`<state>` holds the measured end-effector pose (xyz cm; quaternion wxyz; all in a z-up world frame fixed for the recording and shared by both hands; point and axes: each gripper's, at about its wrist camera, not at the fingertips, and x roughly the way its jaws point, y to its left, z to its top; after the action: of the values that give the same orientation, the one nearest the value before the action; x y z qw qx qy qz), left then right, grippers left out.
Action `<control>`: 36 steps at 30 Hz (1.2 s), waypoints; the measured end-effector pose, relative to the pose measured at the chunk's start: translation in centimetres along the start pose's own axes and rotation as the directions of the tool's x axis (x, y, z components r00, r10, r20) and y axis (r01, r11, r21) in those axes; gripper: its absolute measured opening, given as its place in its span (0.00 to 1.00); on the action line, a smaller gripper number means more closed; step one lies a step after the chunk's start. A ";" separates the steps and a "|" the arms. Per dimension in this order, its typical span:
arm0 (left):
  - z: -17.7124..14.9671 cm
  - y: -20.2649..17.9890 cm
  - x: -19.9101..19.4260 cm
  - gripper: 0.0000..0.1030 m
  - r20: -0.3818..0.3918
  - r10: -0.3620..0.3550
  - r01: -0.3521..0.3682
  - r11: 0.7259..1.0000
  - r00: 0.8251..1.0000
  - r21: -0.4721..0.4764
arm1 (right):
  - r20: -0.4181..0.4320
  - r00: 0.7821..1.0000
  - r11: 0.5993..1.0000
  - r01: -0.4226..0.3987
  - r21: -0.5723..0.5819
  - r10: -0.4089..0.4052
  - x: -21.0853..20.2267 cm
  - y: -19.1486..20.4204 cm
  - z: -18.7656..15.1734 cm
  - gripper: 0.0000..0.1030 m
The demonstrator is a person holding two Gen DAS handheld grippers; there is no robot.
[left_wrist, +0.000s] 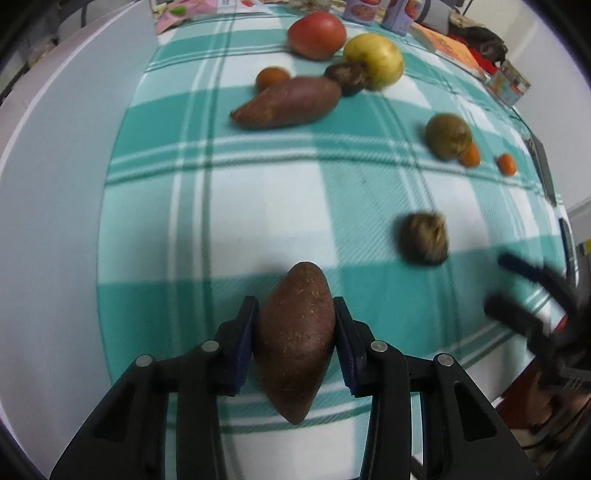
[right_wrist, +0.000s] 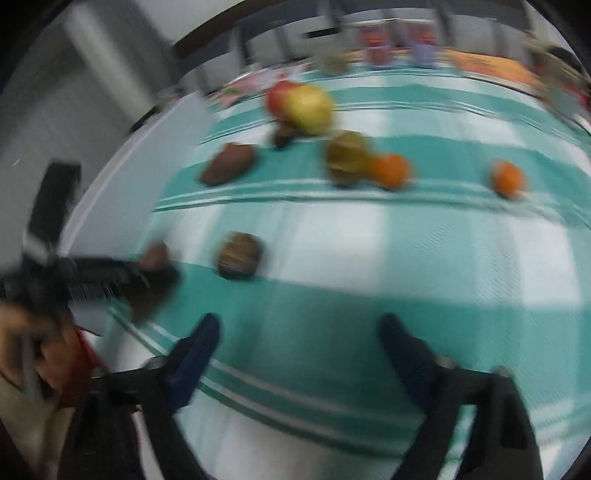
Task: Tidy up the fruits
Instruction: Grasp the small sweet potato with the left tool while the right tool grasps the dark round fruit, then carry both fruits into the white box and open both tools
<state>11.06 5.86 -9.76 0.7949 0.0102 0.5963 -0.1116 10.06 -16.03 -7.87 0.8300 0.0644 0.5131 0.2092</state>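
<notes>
Brown and long, the sweet potato (left_wrist: 295, 339) is pinched in your left gripper (left_wrist: 295, 332), pointing straight ahead at the other sweet potato (left_wrist: 288, 102) far across the worktop (left_wrist: 258, 206), while your right gripper (right_wrist: 299, 332) is spread wide, holding nothing.

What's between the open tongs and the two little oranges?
In the right wrist view, only bare checked cloth lies between the right tongs and the oranges.

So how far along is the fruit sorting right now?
Early to midway, at a guess. A cluster at the far side, the red apple, yellow apple and long sweet potato, may already be grouped. The left gripper has its jaws shut on another sweet potato. The right gripper is open. The round brown fruit and two small oranges still lie scattered.
</notes>
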 end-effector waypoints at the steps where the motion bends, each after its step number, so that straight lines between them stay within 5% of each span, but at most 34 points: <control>1: -0.3 -0.1 -0.2 0.40 0.020 0.003 -0.003 1.000 1.000 0.011 | -0.021 1.000 0.999 0.005 -0.033 -0.005 0.9 0.8 0.8 0.76; 9: -1.2 -0.4 -0.9 0.48 0.037 0.036 -0.038 0.997 0.999 0.066 | -0.083 0.993 0.983 0.071 -0.166 -0.086 4.9 3.5 3.7 0.65; 12: -1.3 0.2 -0.9 0.47 0.035 0.038 -0.040 0.998 0.999 0.054 | -0.105 0.992 0.985 0.051 -0.166 -0.069 5.0 3.5 4.0 0.43; 17: -1.1 0.6 -1.0 0.39 0.039 0.015 -0.015 1.000 0.999 0.018 | -0.167 0.985 0.982 0.020 -0.186 -0.052 4.5 4.1 4.1 0.41; 21: -1.3 1.2 -4.4 0.39 0.080 -0.080 0.085 0.995 0.994 -0.050 | -0.156 0.988 0.993 -0.027 -0.114 0.009 0.9 4.3 5.5 0.41; 25: -2.0 3.9 -12.0 0.39 0.206 -0.177 0.205 0.971 0.962 -0.120 | -0.100 0.987 0.984 -0.136 -0.119 0.124 -3.3 8.4 8.6 0.41; 30: -3.4 10.8 -17.4 0.39 0.277 -0.049 0.109 0.973 0.960 -0.205 | -0.109 0.947 0.932 -0.317 -0.175 0.301 -4.3 18.1 11.5 0.41; 36: -5.7 19.3 -15.2 0.39 0.192 0.119 -0.042 0.930 0.974 -0.365 | -0.210 0.919 0.902 -0.377 -0.213 0.334 1.1 27.5 11.6 0.41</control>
<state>5.29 28.05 0.76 0.8459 -0.1221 0.5182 0.0315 12.92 10.50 5.47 0.7328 0.0345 0.5304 0.4249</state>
